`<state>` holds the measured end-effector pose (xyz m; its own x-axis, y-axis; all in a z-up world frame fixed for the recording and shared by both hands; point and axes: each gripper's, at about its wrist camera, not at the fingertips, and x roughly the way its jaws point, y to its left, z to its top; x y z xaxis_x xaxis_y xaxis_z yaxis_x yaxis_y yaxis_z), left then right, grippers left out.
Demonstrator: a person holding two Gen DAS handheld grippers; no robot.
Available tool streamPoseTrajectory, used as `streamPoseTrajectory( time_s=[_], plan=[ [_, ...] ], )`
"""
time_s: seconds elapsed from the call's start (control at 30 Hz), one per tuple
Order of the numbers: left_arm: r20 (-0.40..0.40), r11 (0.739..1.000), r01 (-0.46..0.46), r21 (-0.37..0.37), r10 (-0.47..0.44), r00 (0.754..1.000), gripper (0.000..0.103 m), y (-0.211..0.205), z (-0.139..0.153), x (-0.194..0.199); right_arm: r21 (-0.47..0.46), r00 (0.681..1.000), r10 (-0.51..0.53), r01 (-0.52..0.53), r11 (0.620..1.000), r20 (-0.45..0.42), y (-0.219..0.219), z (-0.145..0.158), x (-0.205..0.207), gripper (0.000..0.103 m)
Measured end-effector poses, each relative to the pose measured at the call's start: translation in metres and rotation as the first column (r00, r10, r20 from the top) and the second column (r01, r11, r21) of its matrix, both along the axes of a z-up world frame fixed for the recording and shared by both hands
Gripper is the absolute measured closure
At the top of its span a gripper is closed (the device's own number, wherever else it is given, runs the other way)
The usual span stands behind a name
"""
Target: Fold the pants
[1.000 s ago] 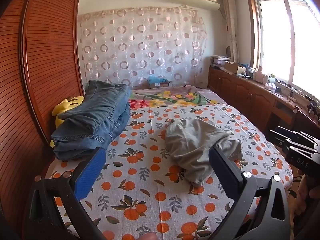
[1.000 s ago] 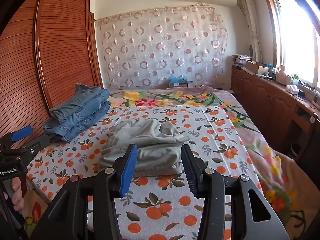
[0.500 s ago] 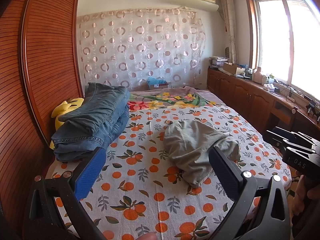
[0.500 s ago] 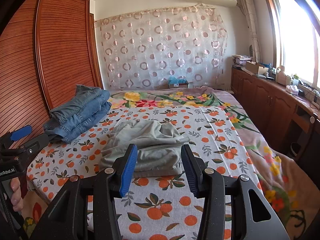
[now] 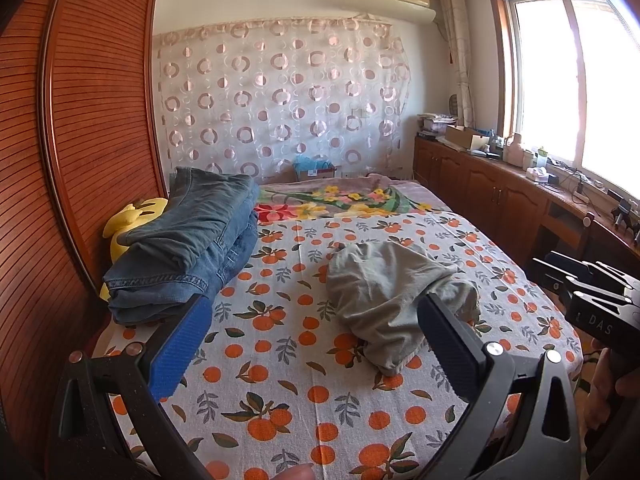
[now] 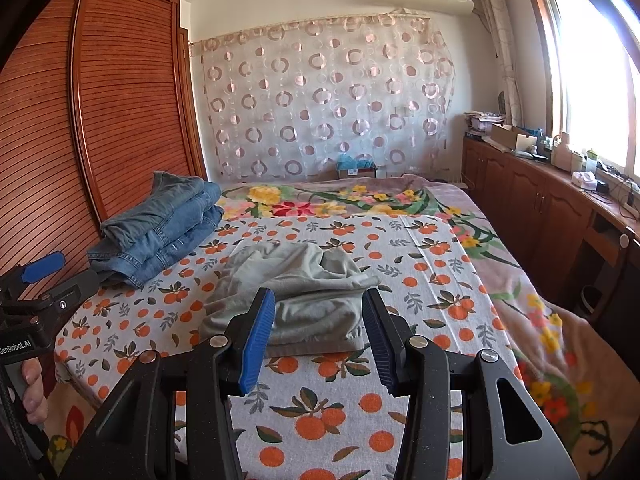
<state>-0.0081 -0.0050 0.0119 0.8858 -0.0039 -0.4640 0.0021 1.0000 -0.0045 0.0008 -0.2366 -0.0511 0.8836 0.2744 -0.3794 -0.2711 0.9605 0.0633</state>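
A crumpled pair of grey pants (image 5: 380, 288) (image 6: 296, 280) lies in a heap in the middle of the bed, on the orange-print sheet (image 5: 280, 360) (image 6: 420, 264). A stack of folded blue jeans (image 5: 192, 248) (image 6: 160, 232) sits at the bed's left side. My left gripper (image 5: 314, 300) hovers over the near left part of the bed, open wide and empty, with the grey heap just beyond its right finger. My right gripper (image 6: 318, 294) is held open in front of the near edge of the grey pants, short of them, with nothing between its pads.
A slatted wooden wardrobe (image 5: 80, 140) runs close along the bed's left side, with a yellow plush toy (image 5: 132, 216) behind the jeans. A floral blanket (image 6: 520, 300) covers the bed's far end and right side. Low wooden cabinets (image 5: 500, 200) with clutter stand under the window.
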Motion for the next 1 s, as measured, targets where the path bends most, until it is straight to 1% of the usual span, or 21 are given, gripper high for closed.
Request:
streamPoseTrajectory(
  time_s=[1.0],
  plan=[
    [0.002, 1.000, 0.004, 0.001, -0.004, 1.000, 0.000, -0.0053, 0.0038, -0.0015, 0.008, 1.000, -0.003, 0.003, 1.000, 0.002, -0.0017, 0.0011, -0.0022, 0.056]
  ],
)
